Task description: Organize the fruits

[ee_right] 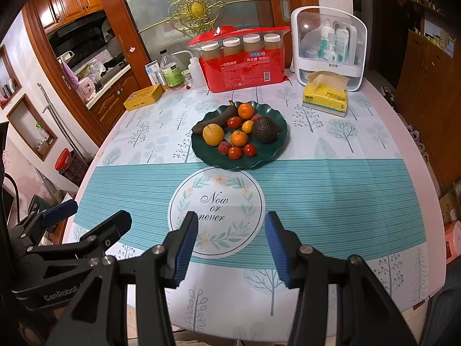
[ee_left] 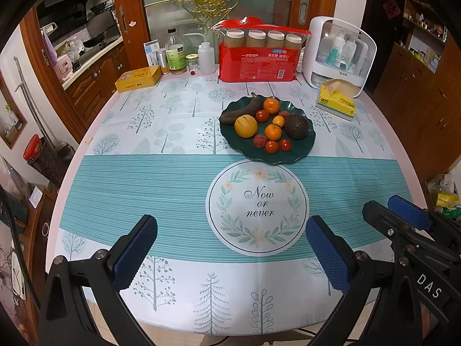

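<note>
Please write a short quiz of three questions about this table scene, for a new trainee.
1. True or false: the plate holds all the fruit.
2. Which fruit lies at the plate's far left edge? A) avocado B) banana C) lychee
3. What is between the fingers of the left gripper and the right gripper?

Key
1. True.
2. B.
3. Nothing; both are open above the tablecloth, near the table's front edge.
</note>
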Action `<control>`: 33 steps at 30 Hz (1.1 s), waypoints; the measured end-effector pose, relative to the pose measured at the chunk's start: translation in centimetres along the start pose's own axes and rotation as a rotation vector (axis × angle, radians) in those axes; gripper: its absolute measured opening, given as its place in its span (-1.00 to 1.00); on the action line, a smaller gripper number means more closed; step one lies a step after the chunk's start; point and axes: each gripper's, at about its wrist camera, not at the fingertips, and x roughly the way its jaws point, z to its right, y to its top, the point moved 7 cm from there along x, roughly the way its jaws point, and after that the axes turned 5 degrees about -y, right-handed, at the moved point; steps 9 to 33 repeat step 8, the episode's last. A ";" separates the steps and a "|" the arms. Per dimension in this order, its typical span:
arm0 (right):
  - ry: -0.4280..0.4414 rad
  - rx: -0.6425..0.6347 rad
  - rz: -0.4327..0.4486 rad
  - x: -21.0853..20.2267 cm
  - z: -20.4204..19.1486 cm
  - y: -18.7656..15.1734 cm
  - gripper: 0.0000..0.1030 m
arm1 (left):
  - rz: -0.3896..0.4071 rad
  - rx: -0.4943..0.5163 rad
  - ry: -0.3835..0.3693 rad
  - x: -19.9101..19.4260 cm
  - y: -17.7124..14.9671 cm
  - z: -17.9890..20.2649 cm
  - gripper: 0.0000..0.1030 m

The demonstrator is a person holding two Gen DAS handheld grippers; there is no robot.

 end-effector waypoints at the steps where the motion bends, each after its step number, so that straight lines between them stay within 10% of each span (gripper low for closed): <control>1: 0.000 0.000 0.000 0.1 0.0 0.0 -0.05 | 0.000 0.000 0.000 0.0 0.0 0.0 0.99; 33: 0.001 0.001 -0.001 0.1 0.0 0.0 -0.05 | 0.000 0.004 -0.001 0.0 0.0 -0.2 0.99</control>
